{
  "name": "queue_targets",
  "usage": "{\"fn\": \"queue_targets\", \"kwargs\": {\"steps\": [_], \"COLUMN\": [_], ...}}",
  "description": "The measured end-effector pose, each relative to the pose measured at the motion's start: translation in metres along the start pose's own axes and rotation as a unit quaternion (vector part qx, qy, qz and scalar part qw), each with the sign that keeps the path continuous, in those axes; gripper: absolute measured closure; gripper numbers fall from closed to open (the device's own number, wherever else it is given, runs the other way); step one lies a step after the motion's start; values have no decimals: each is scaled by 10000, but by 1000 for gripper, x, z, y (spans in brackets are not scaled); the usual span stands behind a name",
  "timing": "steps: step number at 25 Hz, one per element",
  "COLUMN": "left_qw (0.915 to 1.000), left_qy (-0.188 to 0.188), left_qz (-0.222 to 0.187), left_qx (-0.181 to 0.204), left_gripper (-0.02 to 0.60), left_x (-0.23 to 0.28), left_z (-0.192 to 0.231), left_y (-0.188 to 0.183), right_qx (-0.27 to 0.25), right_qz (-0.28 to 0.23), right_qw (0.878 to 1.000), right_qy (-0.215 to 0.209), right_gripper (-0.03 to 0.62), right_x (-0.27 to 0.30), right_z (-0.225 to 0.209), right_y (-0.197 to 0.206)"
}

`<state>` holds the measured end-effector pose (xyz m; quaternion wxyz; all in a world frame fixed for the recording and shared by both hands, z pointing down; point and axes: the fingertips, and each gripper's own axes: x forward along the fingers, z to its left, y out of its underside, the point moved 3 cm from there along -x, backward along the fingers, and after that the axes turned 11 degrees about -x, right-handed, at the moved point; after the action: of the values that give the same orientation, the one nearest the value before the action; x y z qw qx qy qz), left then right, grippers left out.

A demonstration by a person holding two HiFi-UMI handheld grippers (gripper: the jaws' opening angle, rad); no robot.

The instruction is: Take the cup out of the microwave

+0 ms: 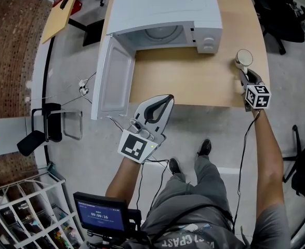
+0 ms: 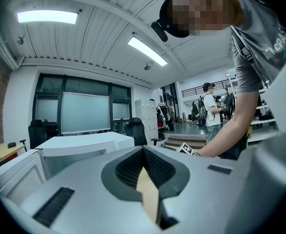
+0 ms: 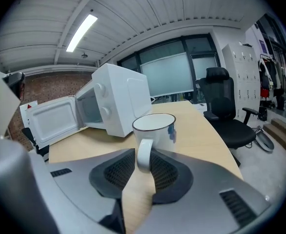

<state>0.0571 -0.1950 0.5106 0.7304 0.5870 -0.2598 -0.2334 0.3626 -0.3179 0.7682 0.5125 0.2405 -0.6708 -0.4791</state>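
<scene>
My right hand-held gripper (image 3: 143, 156) clamps the cup (image 3: 156, 128) by its handle, just ahead — left hand-held gripper (image 2: 143, 150) closed, empty.

The right gripper (image 3: 143, 161) hides the base of the white dark-rimmed cup (image 3: 155, 128). In the head view the white box-shaped microwave (image 1: 162, 7) runs off the top edge. The small blue screen (image 1: 99, 215) perhaps shows a timer, too small to read.

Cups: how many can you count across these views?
1. The cup is outside the microwave, near the table's right edge, its handle clamped in the right gripper.
</scene>
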Motion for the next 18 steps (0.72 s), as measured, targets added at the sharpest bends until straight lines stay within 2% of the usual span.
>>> {"fn": "queue_targets", "kwargs": {"steps": [6, 7, 9, 18], "left_qw": [10000, 10000, 10000, 9999], "left_qy": [-23, -29, -42, -52], "left_qz": [-66, -70, -79, -130], "left_qx": [24, 27, 39, 91], "left_gripper": [555, 555, 555, 555], "left_x": [-19, -22, -27, -53], "left_z": [1, 2, 4, 1], "left_y": [-9, -9, -10, -20], "right_qx": [469, 545, 649, 1004], "right_qz": [398, 455, 533, 853], "right_qw": [9981, 9975, 9965, 9913], "right_qy": [-2, -23, -59, 16], "right_gripper": [512, 469, 445, 445], "right_x": [0, 0, 1, -13], "right_z": [4, 6, 8, 22], "right_y": [6, 9, 16, 35]}}
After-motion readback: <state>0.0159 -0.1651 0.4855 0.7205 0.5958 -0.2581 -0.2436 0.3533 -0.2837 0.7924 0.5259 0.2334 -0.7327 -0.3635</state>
